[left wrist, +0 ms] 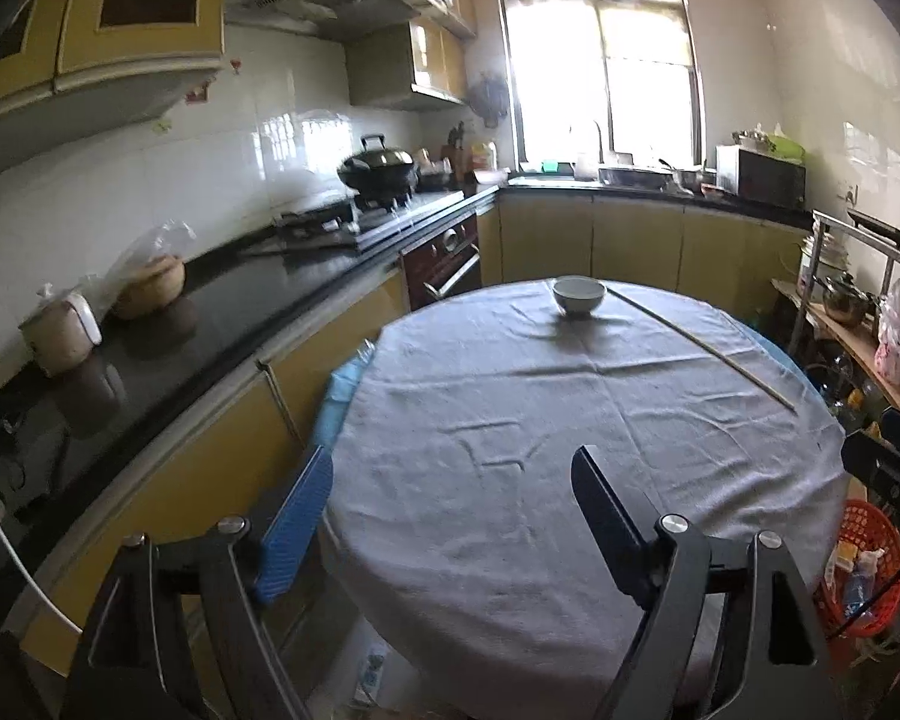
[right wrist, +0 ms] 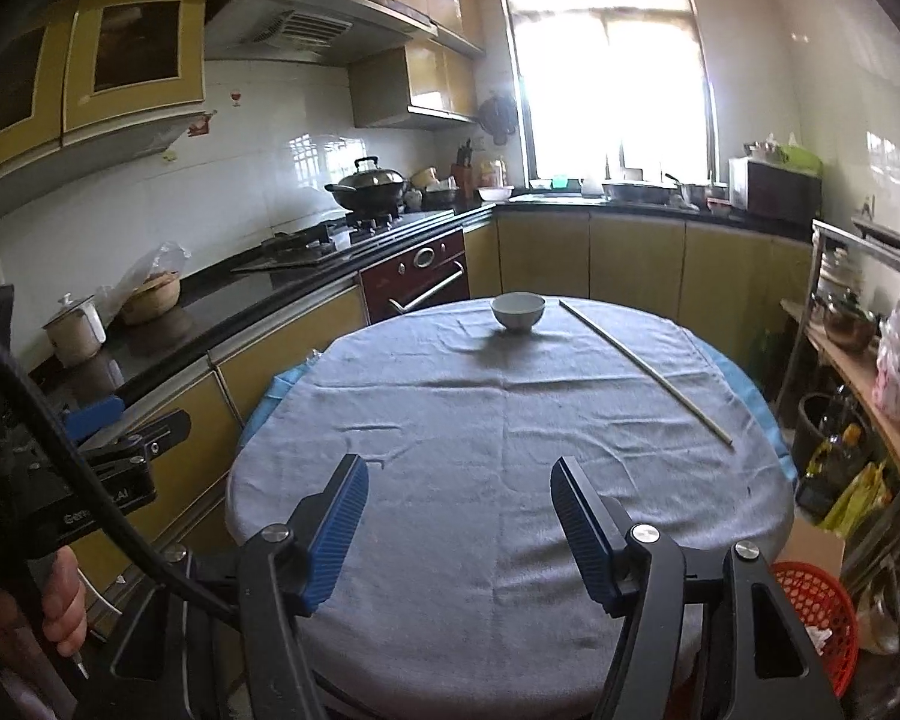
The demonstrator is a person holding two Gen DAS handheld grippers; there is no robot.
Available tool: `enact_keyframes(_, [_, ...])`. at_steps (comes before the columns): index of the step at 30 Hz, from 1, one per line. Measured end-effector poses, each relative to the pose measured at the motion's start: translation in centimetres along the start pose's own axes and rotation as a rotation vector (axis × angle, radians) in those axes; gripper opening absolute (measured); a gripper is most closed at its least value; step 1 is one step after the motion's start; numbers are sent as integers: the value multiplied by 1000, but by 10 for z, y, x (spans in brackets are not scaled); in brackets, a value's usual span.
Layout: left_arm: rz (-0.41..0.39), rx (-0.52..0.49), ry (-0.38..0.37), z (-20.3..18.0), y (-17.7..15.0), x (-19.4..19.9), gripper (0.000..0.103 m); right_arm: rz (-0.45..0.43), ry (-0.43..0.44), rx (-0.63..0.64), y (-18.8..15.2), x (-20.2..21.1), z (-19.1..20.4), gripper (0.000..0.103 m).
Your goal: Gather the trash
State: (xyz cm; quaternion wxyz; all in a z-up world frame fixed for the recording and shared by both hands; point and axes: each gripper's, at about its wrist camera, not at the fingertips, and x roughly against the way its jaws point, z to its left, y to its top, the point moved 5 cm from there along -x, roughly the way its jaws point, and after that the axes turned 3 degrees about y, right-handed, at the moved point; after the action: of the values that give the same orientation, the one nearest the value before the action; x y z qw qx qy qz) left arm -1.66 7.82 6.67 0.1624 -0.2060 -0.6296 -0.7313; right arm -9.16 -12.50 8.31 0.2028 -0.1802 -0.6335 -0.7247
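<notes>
I hold both hand-held grippers spread and empty: left, right, over the desk. Trash sits in the red basket right of the desk. No loose trash shows; I'd scan slowly before reaching.

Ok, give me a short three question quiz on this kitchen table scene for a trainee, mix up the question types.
1. True or false: the white bowl lies tipped on its side.
2. What lies on the grey tablecloth to the right of the bowl? A) a spoon B) a long thin stick C) a plate
3. Is anything between the right gripper fingers?

Key: 1 false, it stands upright. 2 B. 3 No, it is open and empty.
</notes>
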Motion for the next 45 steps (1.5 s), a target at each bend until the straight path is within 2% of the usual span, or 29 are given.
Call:
enact_keyframes(10, [-34, -15, -7, -3, 7, 14, 87, -29, 7, 32, 1, 9, 11, 67])
enact_keyframes(45, [-73, -60, -40, -24, 18, 43, 87, -92, -4, -34, 3, 35, -16, 70])
